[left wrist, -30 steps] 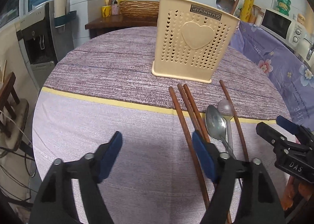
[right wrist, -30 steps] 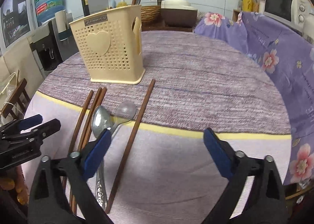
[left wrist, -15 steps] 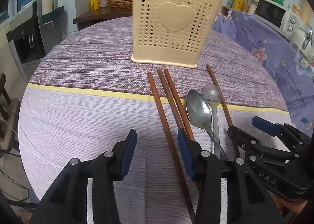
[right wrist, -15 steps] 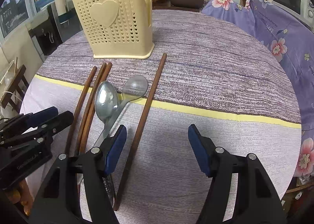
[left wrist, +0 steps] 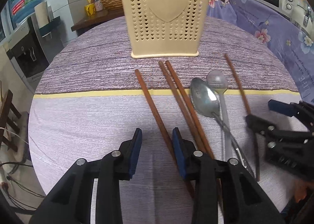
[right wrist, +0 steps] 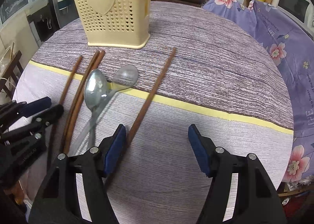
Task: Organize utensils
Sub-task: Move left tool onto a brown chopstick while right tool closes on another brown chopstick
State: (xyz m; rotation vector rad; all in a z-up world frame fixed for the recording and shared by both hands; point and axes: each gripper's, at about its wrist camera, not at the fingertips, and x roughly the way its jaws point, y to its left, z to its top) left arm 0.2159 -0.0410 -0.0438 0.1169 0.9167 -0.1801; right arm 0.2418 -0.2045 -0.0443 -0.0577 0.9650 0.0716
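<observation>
A cream utensil holder [left wrist: 163, 16] with a heart stands at the back of the round table; it also shows in the right wrist view [right wrist: 115, 10]. Several brown chopsticks and two metal spoons [left wrist: 206, 96] lie in front of it. My left gripper [left wrist: 157, 151] is open, its fingers either side of the leftmost chopstick [left wrist: 151, 102], not closed on it. My right gripper [right wrist: 157, 147] is open wide; its left pad [right wrist: 114, 148] sits beside the rightmost chopstick [right wrist: 155, 88]. The spoons [right wrist: 96, 88] lie left of it.
The table carries a purple cloth with a yellow stripe [right wrist: 215, 113]. A floral purple cover [right wrist: 274, 33] lies to the right. A water dispenser [left wrist: 25, 47] and a side shelf with a basket [left wrist: 111, 2] stand behind. The right gripper shows in the left wrist view [left wrist: 274, 126].
Both grippers moved forward and down toward the utensils. The left gripper's jaws narrowed around the leftmost chopstick. The right gripper came alongside the rightmost chopstick.
</observation>
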